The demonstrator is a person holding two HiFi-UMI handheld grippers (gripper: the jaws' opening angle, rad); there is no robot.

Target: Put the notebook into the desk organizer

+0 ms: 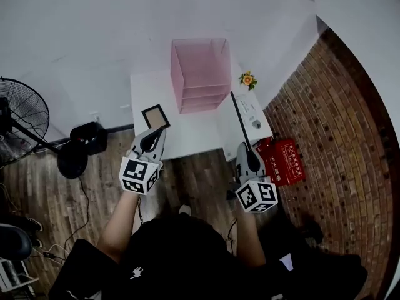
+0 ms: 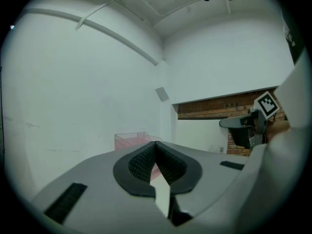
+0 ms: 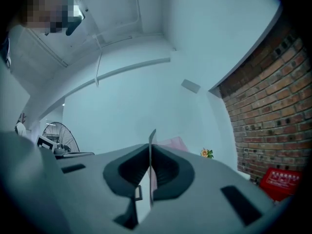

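Observation:
A pink see-through desk organizer (image 1: 200, 74) stands at the back of the white table (image 1: 194, 139); it also shows as the pink organizer (image 2: 129, 140) past the left jaws. My right gripper (image 1: 247, 149) is shut on a thin dark notebook (image 1: 239, 119), held on edge over the table's right part, in front and to the right of the organizer. In the right gripper view the notebook's edge (image 3: 151, 139) stands upright between the pressed pads of the right gripper (image 3: 149, 150). My left gripper (image 1: 161, 131) hovers at the table's front left; the left gripper (image 2: 156, 145) is shut and empty.
A small brown pad with a dark border (image 1: 155, 115) lies on the table's left, just ahead of the left gripper. An orange flower (image 1: 248, 79) sits at the back right. A red box (image 1: 284, 161) lies on the floor by the brick wall, a fan (image 1: 22, 117) stands left.

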